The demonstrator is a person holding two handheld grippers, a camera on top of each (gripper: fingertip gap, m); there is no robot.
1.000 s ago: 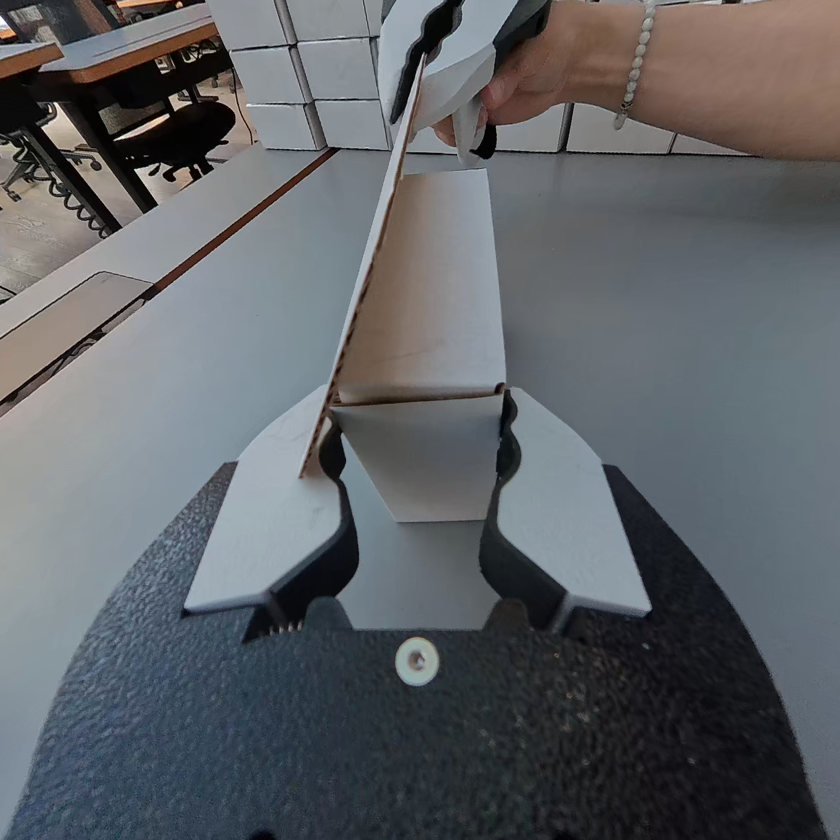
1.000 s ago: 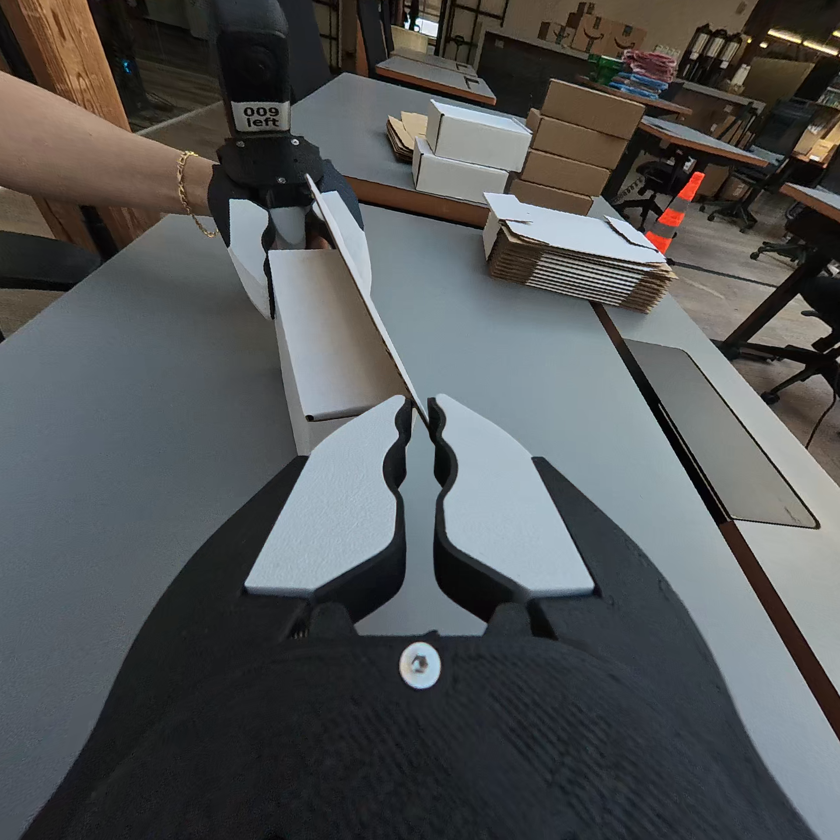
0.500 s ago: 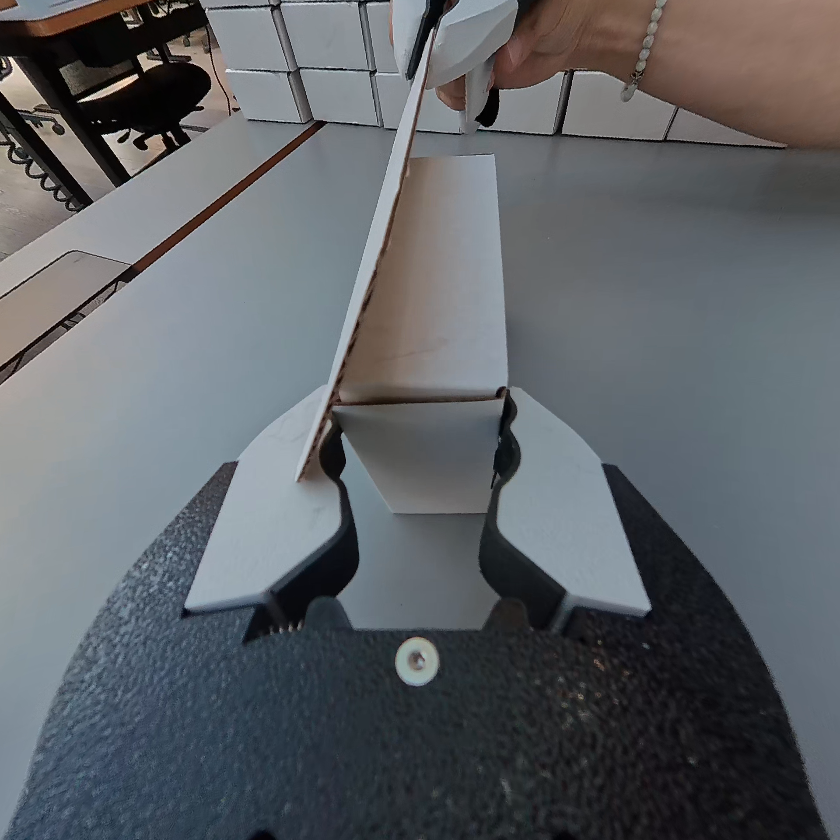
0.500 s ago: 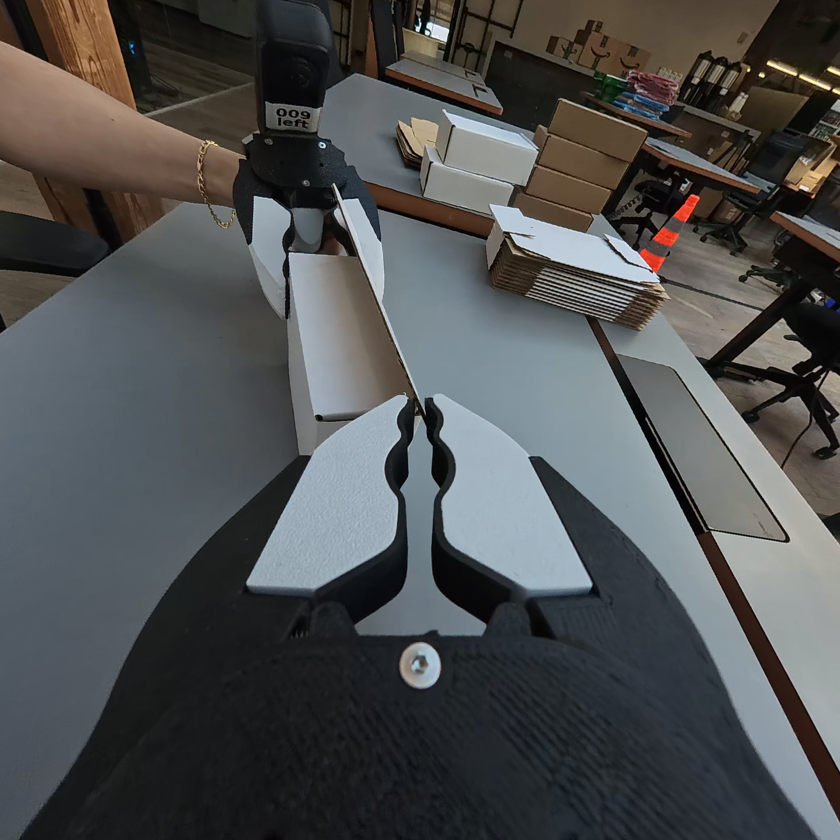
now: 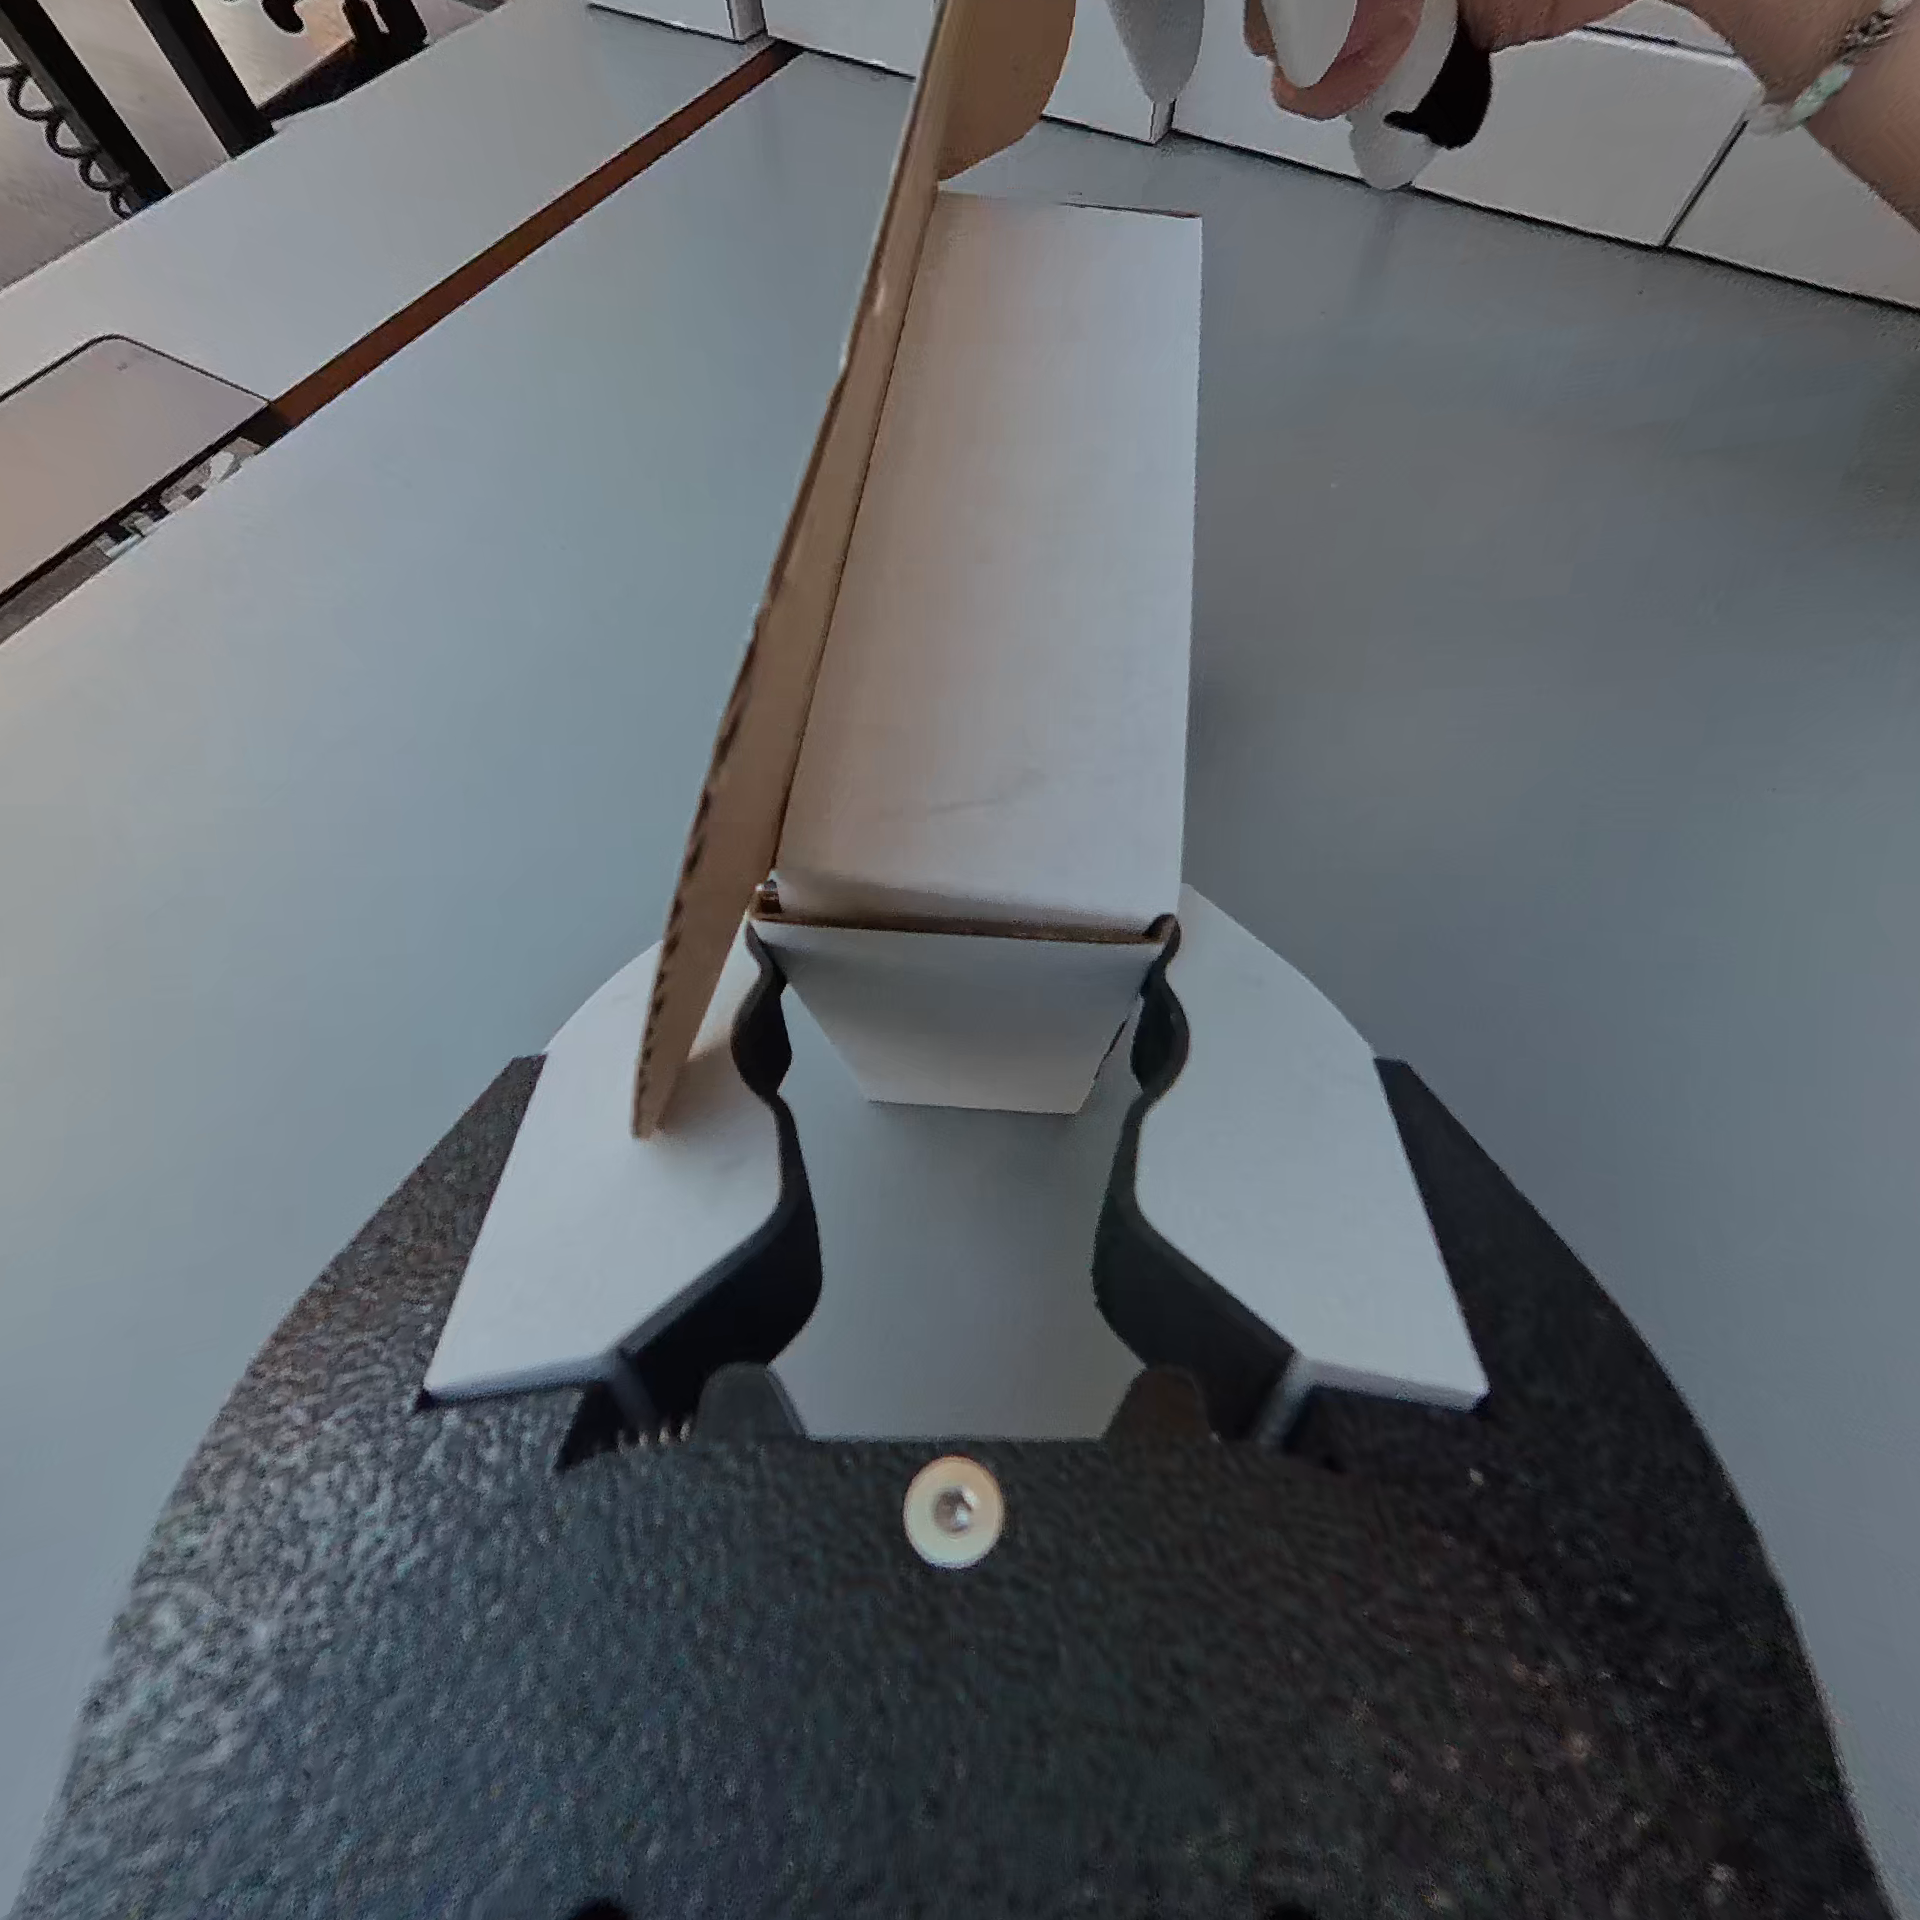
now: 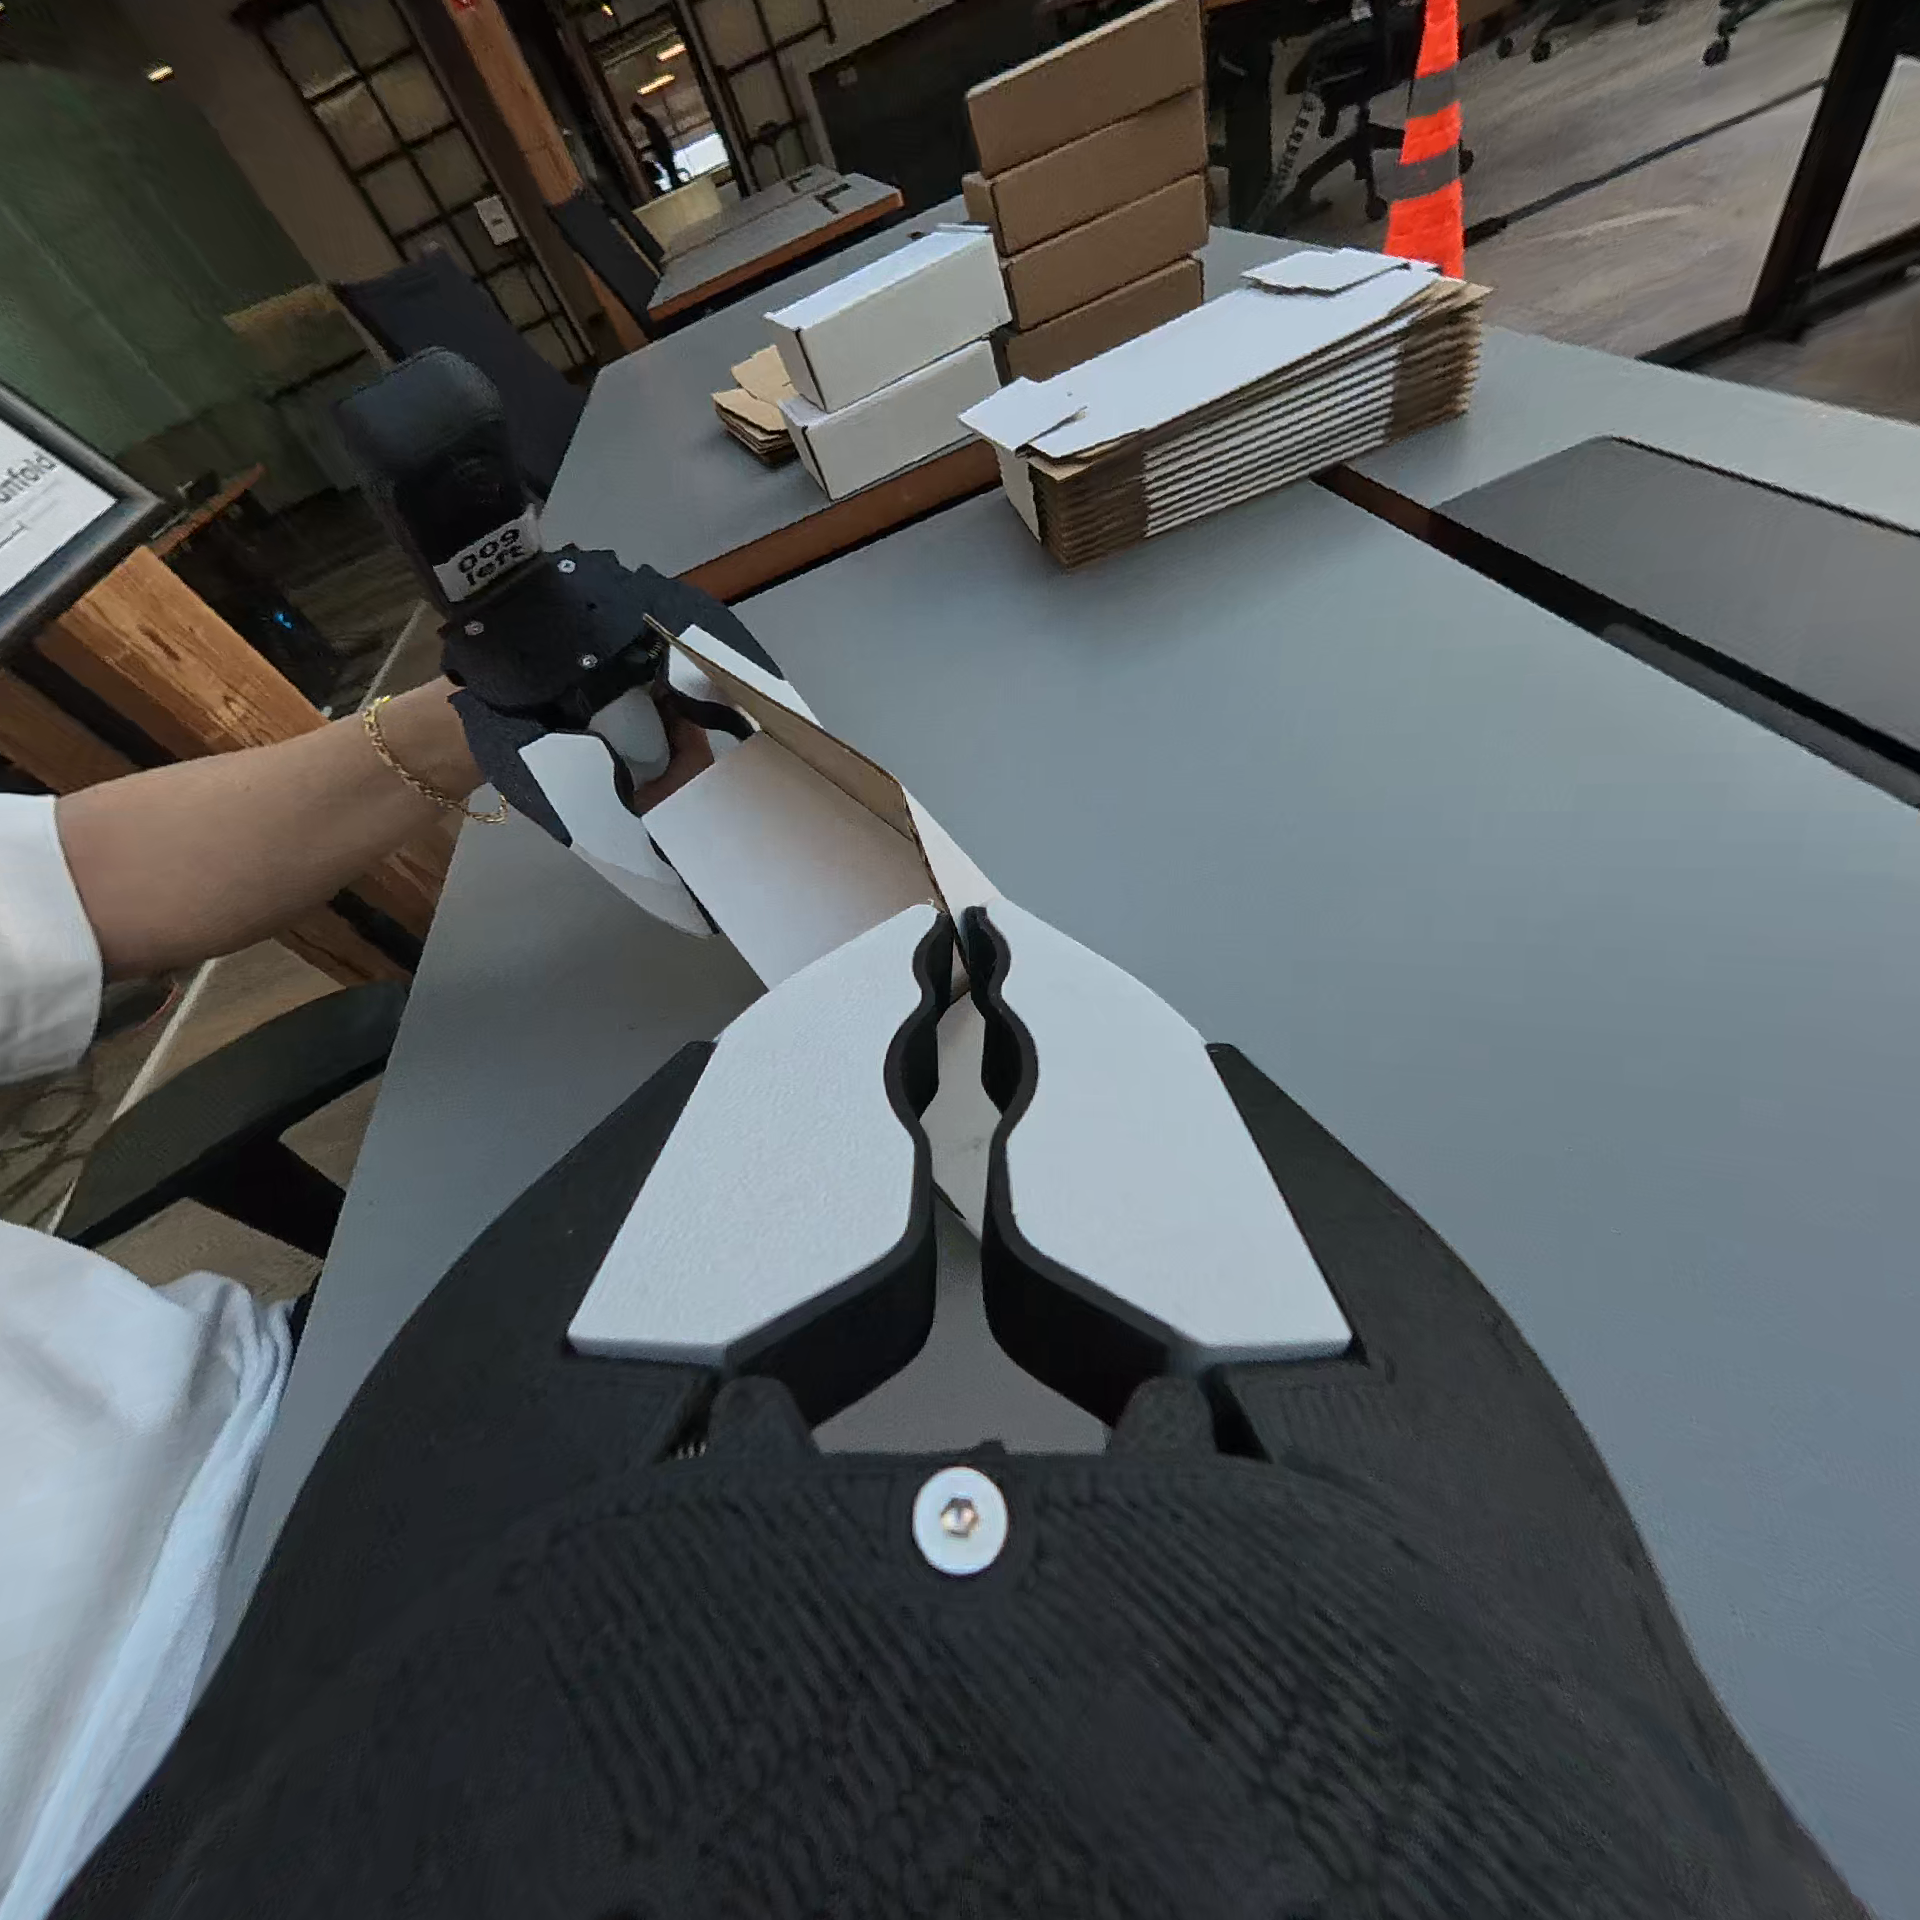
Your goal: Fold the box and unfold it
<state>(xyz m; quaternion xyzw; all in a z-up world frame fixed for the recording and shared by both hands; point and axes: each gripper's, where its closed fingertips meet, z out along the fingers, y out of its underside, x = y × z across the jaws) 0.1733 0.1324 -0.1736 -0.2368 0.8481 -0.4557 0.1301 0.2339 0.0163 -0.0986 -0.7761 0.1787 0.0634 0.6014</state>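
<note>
A long white cardboard box [image 5: 1018, 520] lies on the grey table [image 5: 1558, 727]. Its lid flap [image 5: 821, 582], brown on the inside, stands up along the left side. My left gripper [image 5: 961, 956] clasps the near end of the box, one finger on each side wall. In the right wrist view the box [image 6: 769, 873] runs away from me, with the left gripper [image 6: 707, 790] at its far end. My right gripper [image 6: 958, 920] is shut on the near edge of the raised lid [image 6: 831, 764]. One of its fingers [image 5: 1155, 52] shows at the top of the left wrist view.
A stack of flat box blanks [image 6: 1247, 416], white folded boxes [image 6: 894, 312] and brown boxes [image 6: 1091, 177] stand at the table's far end. A dark inset panel [image 6: 1714, 582] lies at the right. A row of white boxes [image 5: 1558, 135] lines the back edge.
My right gripper has risen and rolled while keeping its hold on the lid edge, so its view now looks down along the box. The left gripper still holds the box end.
</note>
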